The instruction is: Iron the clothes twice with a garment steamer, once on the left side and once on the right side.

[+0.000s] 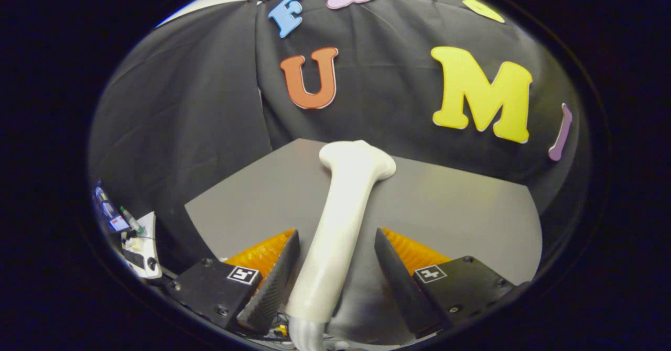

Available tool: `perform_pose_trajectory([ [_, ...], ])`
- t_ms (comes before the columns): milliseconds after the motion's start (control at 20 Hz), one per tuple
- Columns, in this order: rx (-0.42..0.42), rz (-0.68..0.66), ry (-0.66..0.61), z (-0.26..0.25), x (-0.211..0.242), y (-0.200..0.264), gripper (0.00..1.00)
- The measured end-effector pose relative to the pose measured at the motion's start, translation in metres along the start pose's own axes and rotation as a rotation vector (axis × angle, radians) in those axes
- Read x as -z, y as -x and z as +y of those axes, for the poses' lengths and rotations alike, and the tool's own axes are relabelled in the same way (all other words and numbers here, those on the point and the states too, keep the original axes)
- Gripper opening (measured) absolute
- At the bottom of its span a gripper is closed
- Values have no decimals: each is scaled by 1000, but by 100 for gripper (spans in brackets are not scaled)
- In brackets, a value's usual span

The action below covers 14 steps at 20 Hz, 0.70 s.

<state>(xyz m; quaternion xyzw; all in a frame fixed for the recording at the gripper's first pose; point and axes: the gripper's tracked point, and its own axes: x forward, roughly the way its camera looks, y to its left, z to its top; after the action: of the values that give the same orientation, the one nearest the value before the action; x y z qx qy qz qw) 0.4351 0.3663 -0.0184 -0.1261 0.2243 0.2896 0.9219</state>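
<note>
Both fingers of gripper flank steamer, jaws parted, contact unclear; head over grey garment. Next: clench, then stroke.

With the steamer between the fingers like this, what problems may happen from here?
1. The gripper looks open: there is a gap between the steamer handle and the farther finger, so the steamer may slip or tilt.
2. The steamer head sits near the far edge of the grey garment, so a stroke might run off onto the black cloth wall.
</note>
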Motion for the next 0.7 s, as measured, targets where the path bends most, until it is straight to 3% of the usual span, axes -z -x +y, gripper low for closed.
perform_pose_trajectory([
  [350,-19,-64,24,2,-1,-1,94],
  [450,-37,-52,16,7,-3,-1,88],
  [550,-40,-40,-4,8,-3,-1,72],
  [700,-129,-8,-114,20,-5,-1,58],
])
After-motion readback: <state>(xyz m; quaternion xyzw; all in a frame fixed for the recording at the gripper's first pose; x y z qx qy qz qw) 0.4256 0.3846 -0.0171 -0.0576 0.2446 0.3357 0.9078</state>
